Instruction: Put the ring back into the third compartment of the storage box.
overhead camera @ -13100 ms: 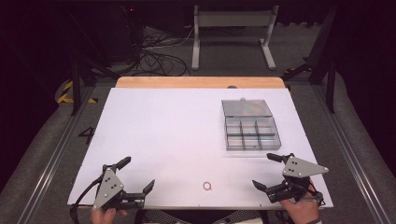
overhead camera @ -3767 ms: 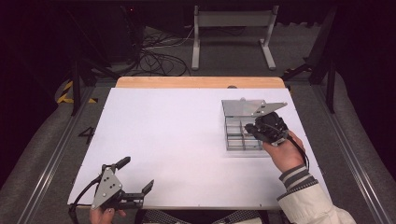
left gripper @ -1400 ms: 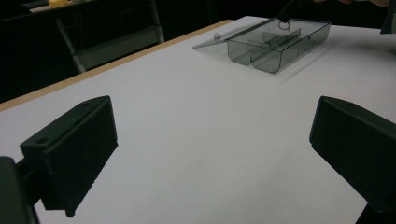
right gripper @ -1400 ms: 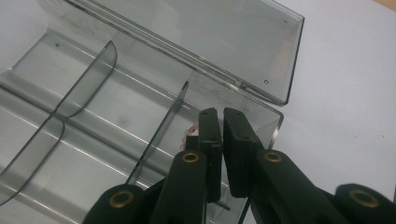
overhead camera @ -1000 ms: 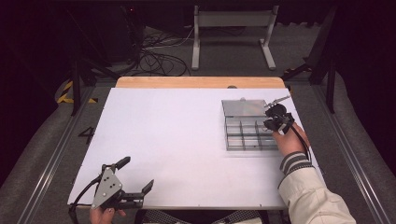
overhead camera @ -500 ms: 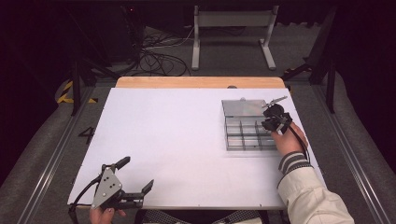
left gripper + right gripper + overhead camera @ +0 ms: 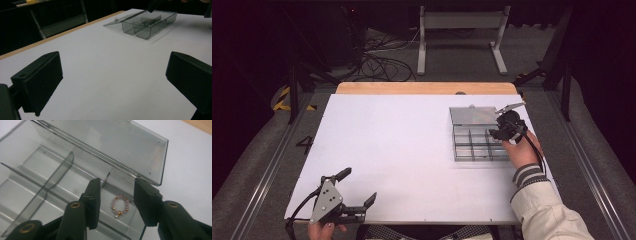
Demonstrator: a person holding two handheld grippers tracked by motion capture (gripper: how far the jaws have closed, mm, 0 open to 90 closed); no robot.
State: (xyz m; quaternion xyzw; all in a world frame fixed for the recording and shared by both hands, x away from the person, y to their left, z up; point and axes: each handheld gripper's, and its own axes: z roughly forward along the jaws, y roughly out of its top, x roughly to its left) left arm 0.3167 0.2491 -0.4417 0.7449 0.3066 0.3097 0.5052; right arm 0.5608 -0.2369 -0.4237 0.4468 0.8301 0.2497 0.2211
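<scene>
Item: bead ring (image 7: 119,206), pink beads with small gold spacers and a gold drop. Location: flat on the floor of a corner cell of the box (image 7: 50,182), the cell next to the hinge at the person's right end.

Box: clear grey, divided into cells, on the right of the worktop (image 7: 402,145). Lid (image 7: 112,147) swung fully back on its hinge and lying open, which leaves every cell reachable from above.

Right tool (image 7: 116,195): poised over that cell, jaws parted and just been opening, one to each side of the ring and touching neither it nor anything else. Judged a release: the ring sits free between them, already set down.

Orientation of ring: lies as a flat loop, so no true long axis; hole faces up, gold drop turned toward the tool.

Left tool (image 7: 357,192): spread wide, holding nothing, parked at the near left edge of the worktop, well apart from the box, likely kept out of the way.
</scene>
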